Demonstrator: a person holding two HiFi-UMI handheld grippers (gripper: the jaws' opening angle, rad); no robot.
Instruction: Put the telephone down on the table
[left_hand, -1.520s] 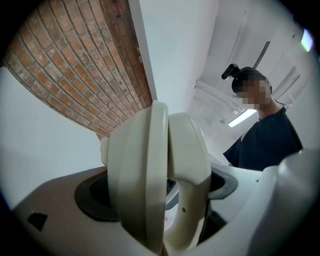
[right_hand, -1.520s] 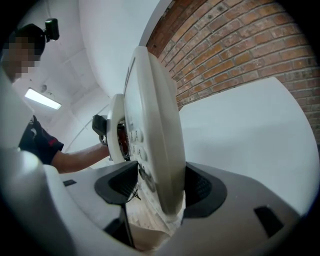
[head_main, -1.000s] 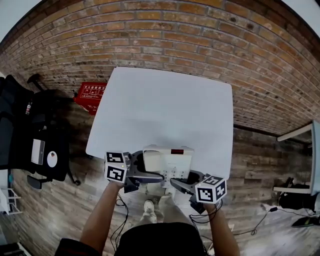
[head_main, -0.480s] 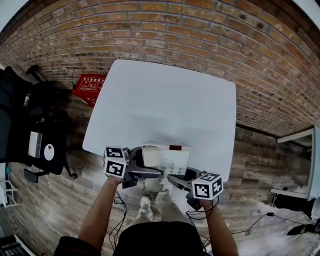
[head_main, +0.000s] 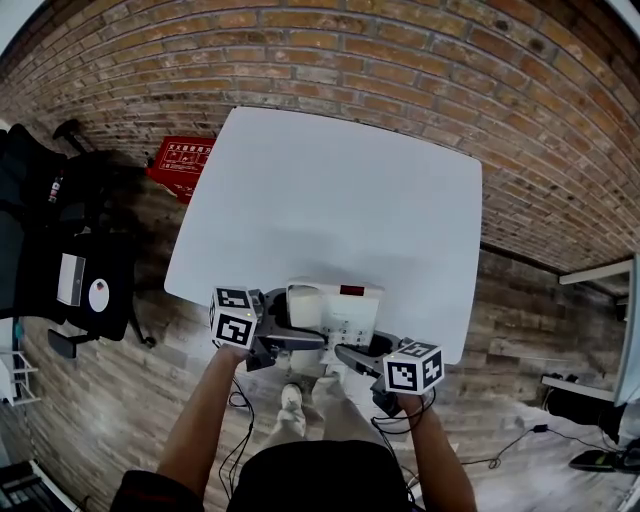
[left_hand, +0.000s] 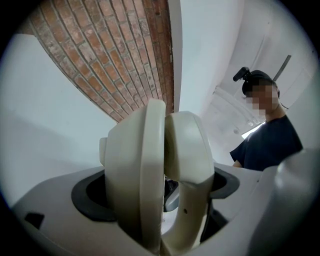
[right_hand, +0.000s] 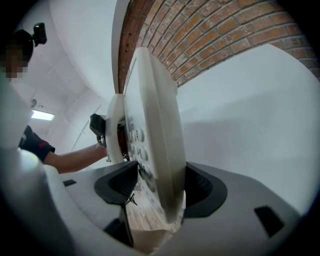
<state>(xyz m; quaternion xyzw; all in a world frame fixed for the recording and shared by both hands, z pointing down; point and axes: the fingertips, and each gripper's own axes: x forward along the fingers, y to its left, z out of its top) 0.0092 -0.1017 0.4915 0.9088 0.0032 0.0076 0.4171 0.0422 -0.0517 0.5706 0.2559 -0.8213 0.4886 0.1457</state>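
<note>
Cream telephone (head_main: 335, 312) pinched at its left end by the left gripper (head_main: 303, 339) and at its right edge by the right gripper (head_main: 352, 357), probably to keep it level. Lies over the white bench's (head_main: 330, 200) near edge, contact unclear.

The telephone (head_main: 335, 312) is showing smooth cream plastic with a faint sheen. The surface (head_main: 330, 200) is looking white, smooth and matt. The wall (head_main: 420, 60) is showing rough red brick, and the floor (head_main: 130, 400) is looking like worn, grainy wood planks.
</note>
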